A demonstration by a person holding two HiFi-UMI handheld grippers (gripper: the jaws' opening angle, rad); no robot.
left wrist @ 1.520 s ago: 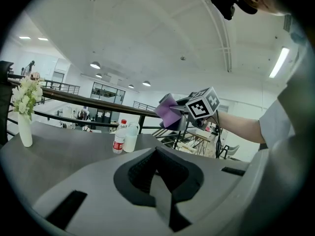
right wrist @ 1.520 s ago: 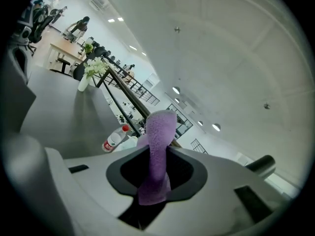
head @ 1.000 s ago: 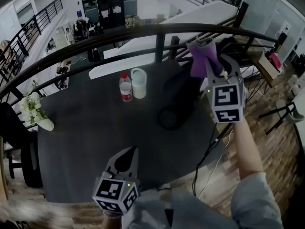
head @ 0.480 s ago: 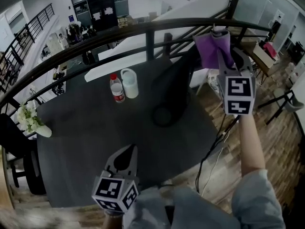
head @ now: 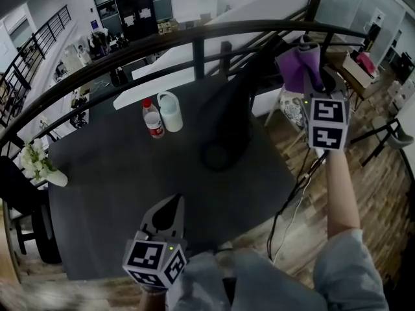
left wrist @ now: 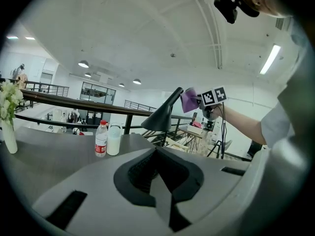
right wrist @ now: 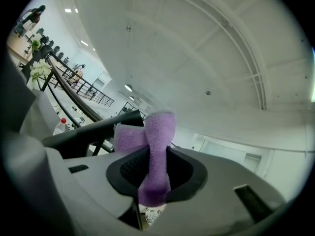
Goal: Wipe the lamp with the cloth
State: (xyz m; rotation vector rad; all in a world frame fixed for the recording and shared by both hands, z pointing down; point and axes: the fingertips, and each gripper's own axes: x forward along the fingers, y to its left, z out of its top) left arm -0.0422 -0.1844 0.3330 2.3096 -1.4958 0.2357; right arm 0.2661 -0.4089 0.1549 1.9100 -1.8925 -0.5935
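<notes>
The black desk lamp (head: 237, 102) stands on the dark round table (head: 110, 199), its base (head: 216, 154) near the far right edge and its cone shade (left wrist: 160, 118) rising to the right. My right gripper (head: 310, 62) is held high beside the top end of the lamp and is shut on a purple cloth (head: 297, 69). The cloth (right wrist: 155, 151) sticks up between the jaws, with the lamp's dark body (right wrist: 86, 134) just left of it. My left gripper (head: 173, 204) hangs low over the table's near edge, jaws shut on nothing.
A red-capped bottle (head: 153, 118) and a white jug (head: 170, 111) stand left of the lamp. A vase of white flowers (head: 40, 164) sits at the table's left edge. A black railing (head: 162, 41) curves behind the table. A cable (head: 285, 219) hangs off the right side.
My right gripper has carried the cloth to the right and slightly up, from over the lamp's head to its upper end. The left gripper has stayed put.
</notes>
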